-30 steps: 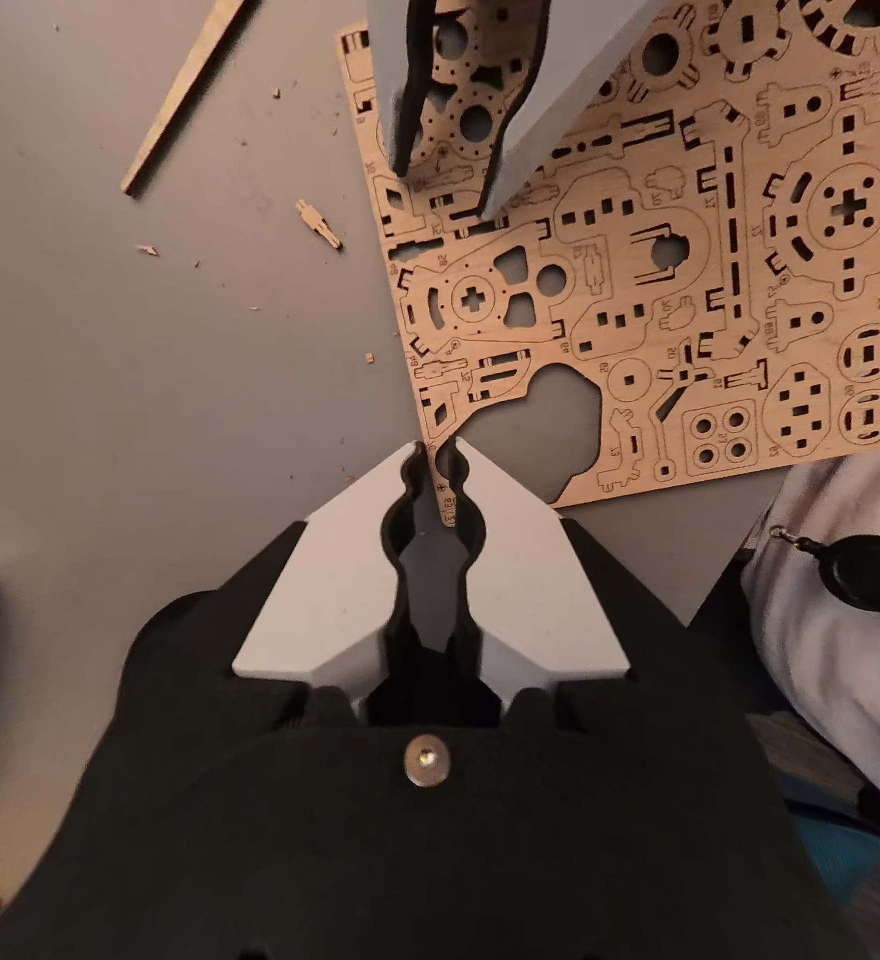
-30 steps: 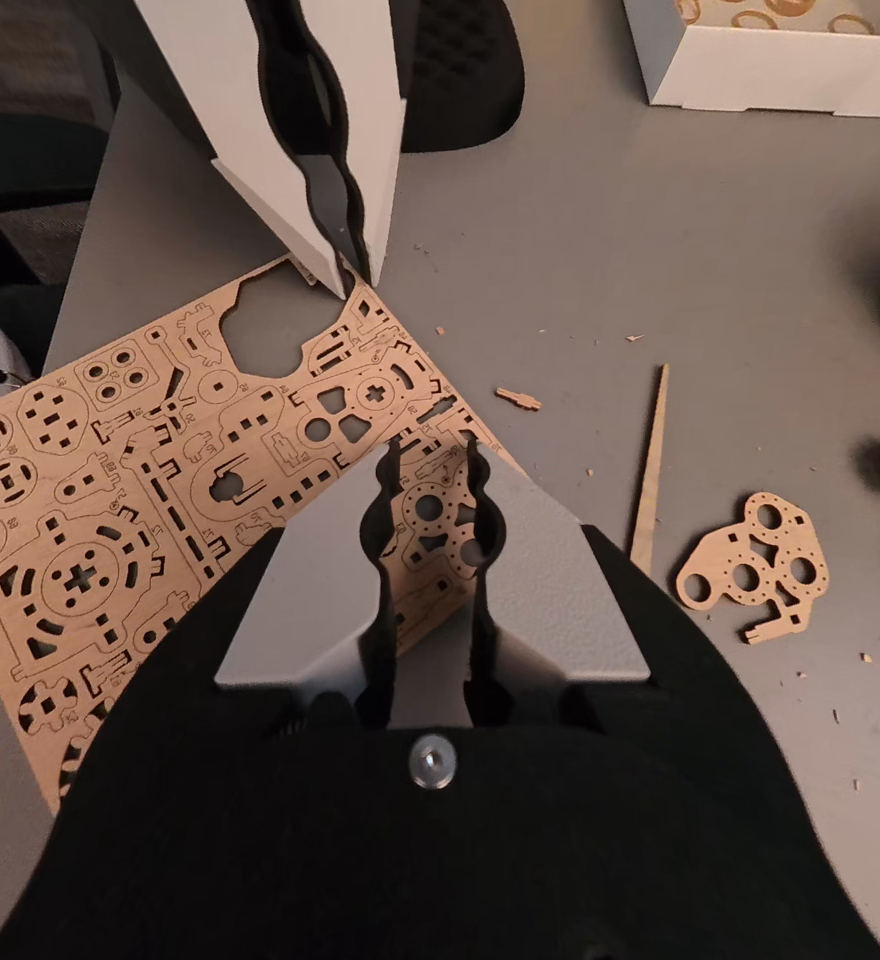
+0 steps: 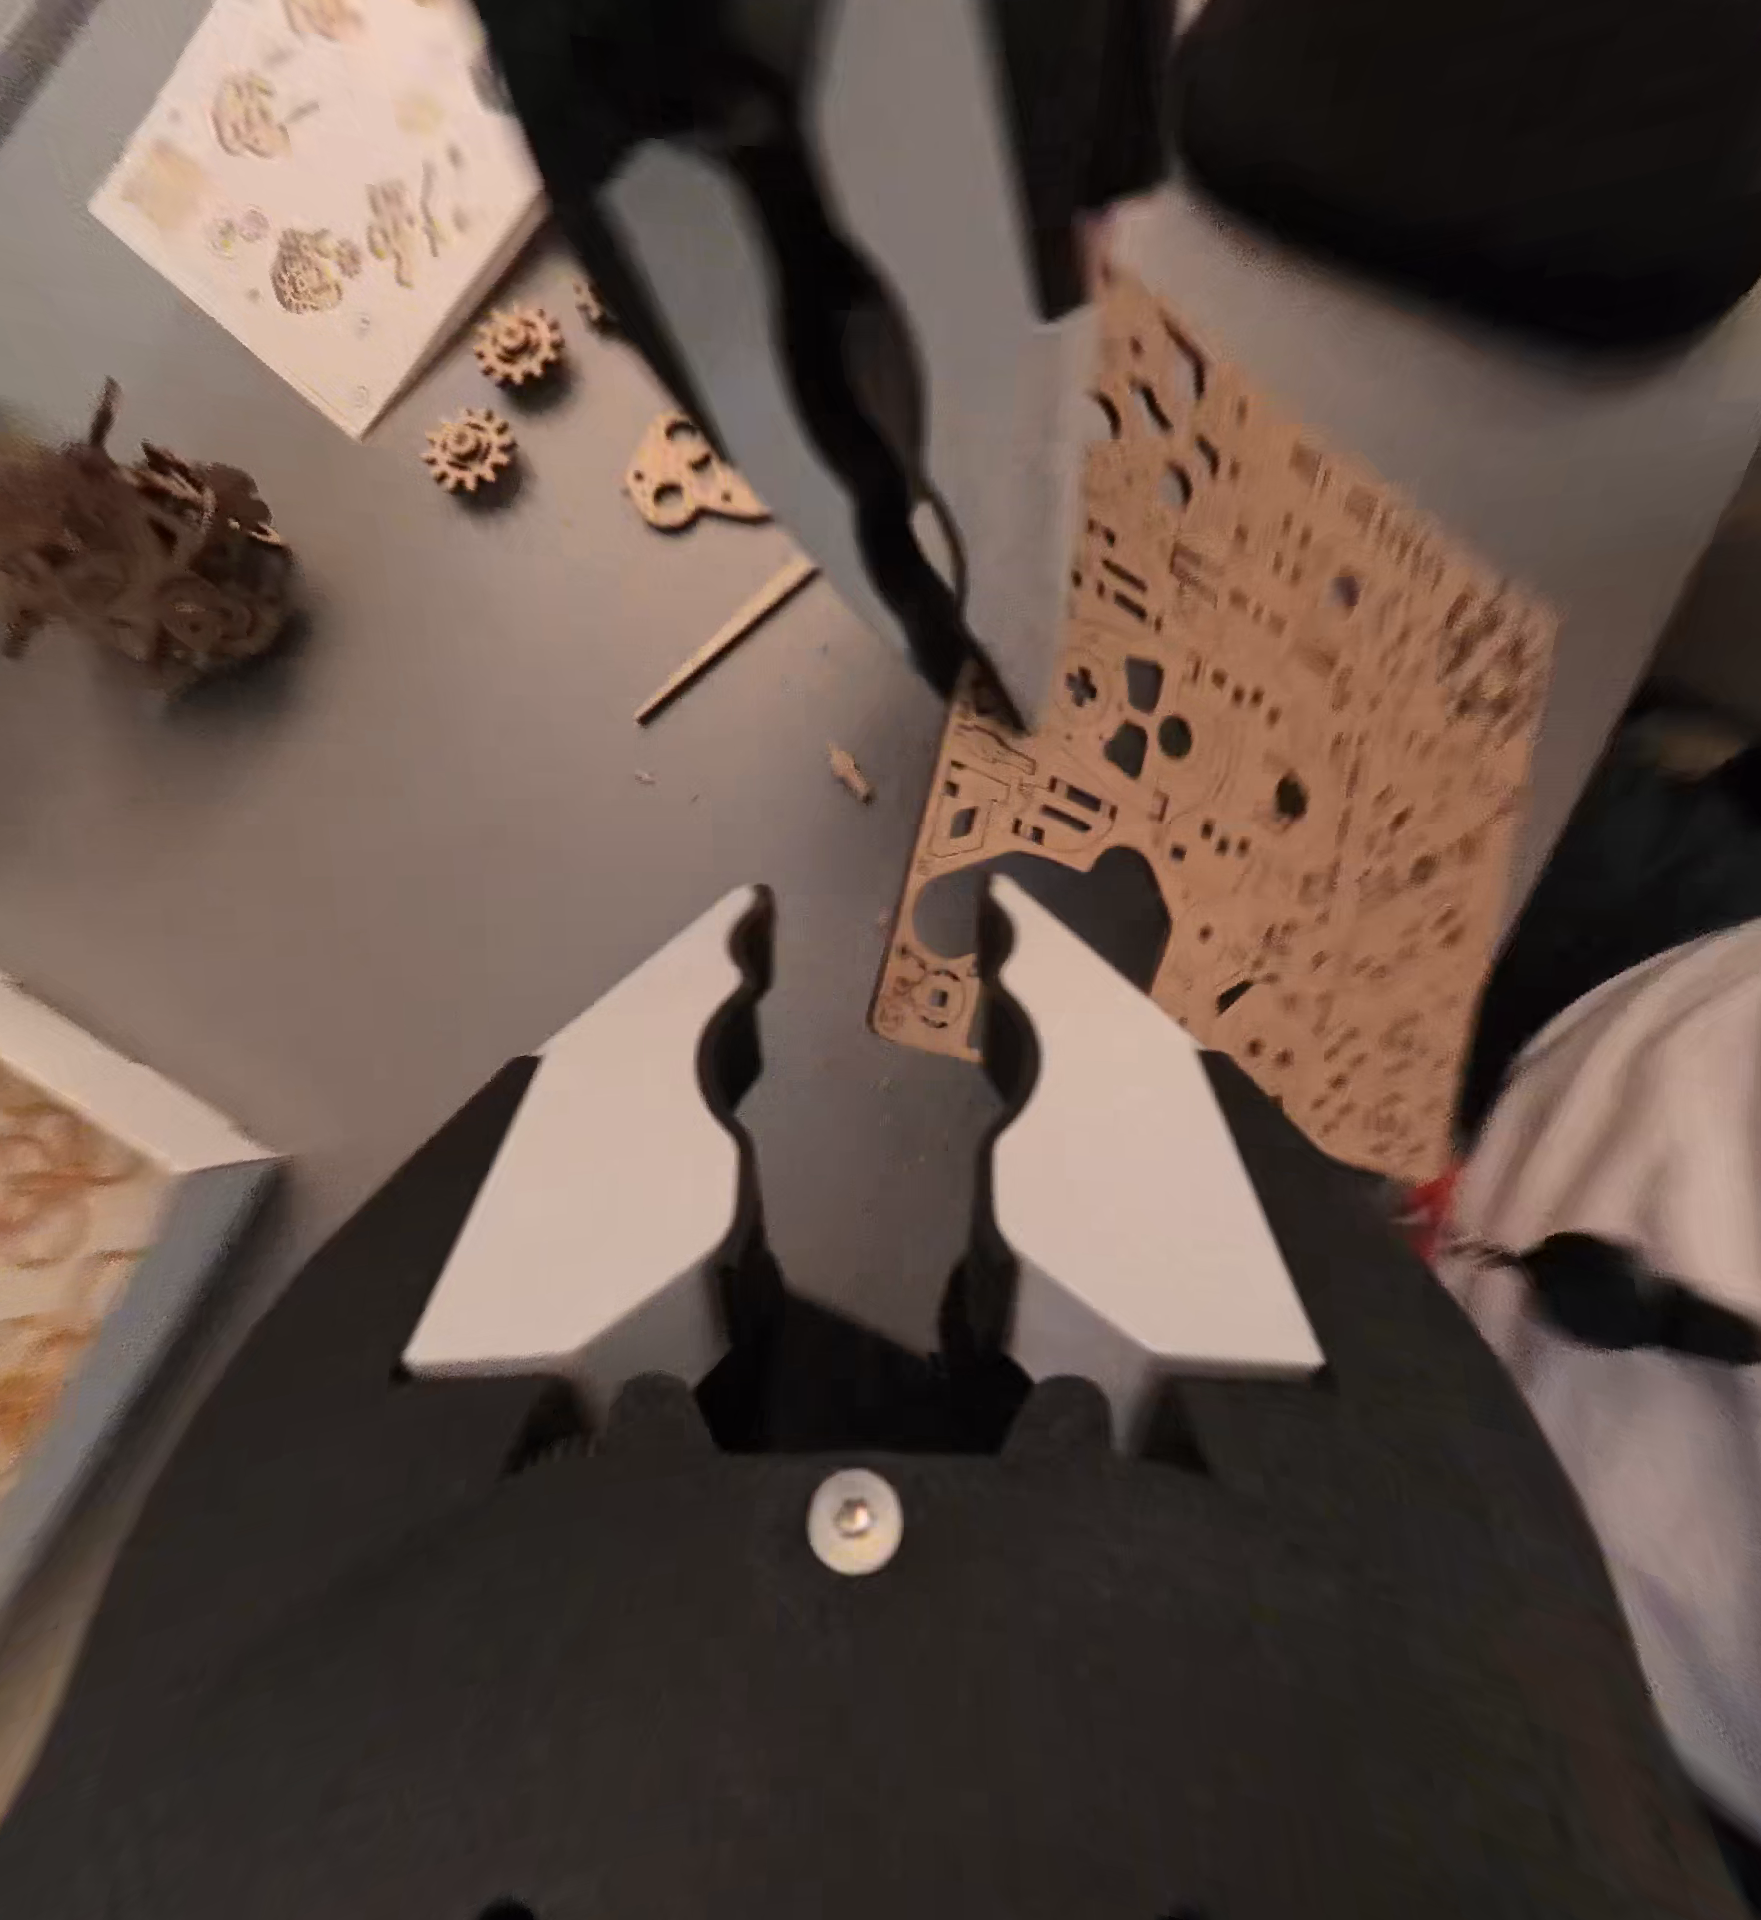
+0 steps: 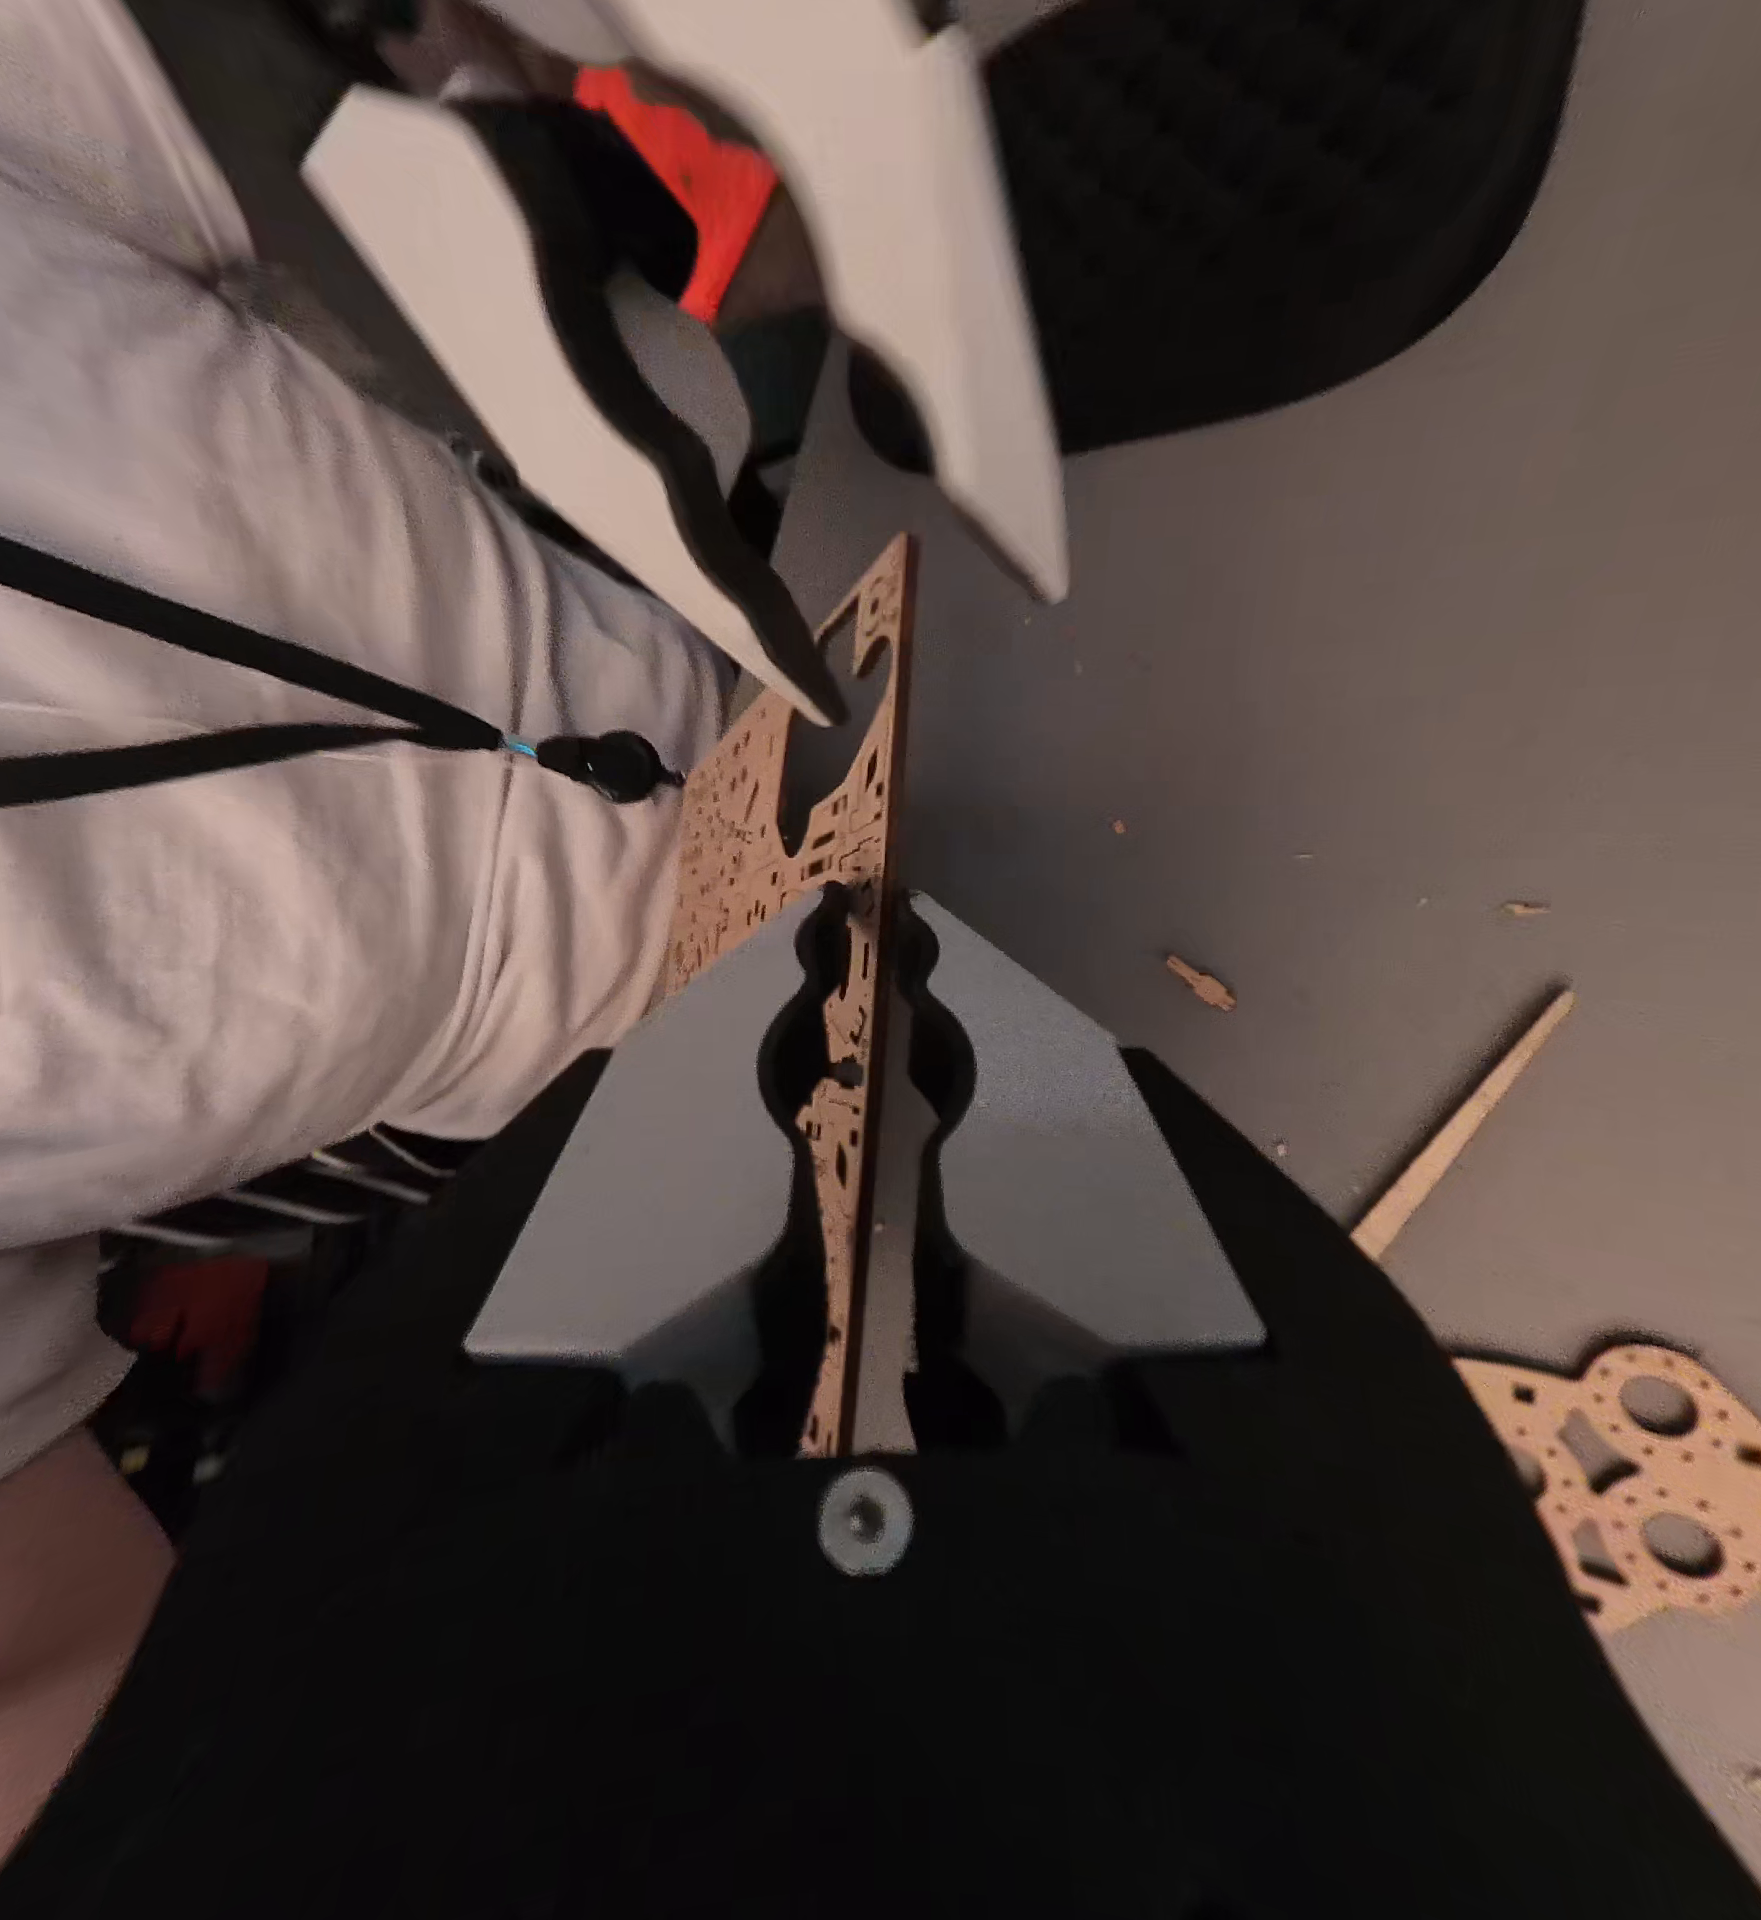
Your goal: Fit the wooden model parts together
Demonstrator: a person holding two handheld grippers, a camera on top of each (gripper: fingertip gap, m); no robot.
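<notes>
So the right gripper (image 4: 874,914) had clamped the wooden parts sheet (image 4: 751,831), tilted up on edge mid-frame, while the left gripper (image 3: 876,914) sat wide apart, holding nothing, beside its lower corner.

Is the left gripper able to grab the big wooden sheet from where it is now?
Probably yes. The left gripper is open and empty, and the wooden sheet, held up by the right gripper, has its near edge just beyond the left fingertips with nothing between.
</notes>
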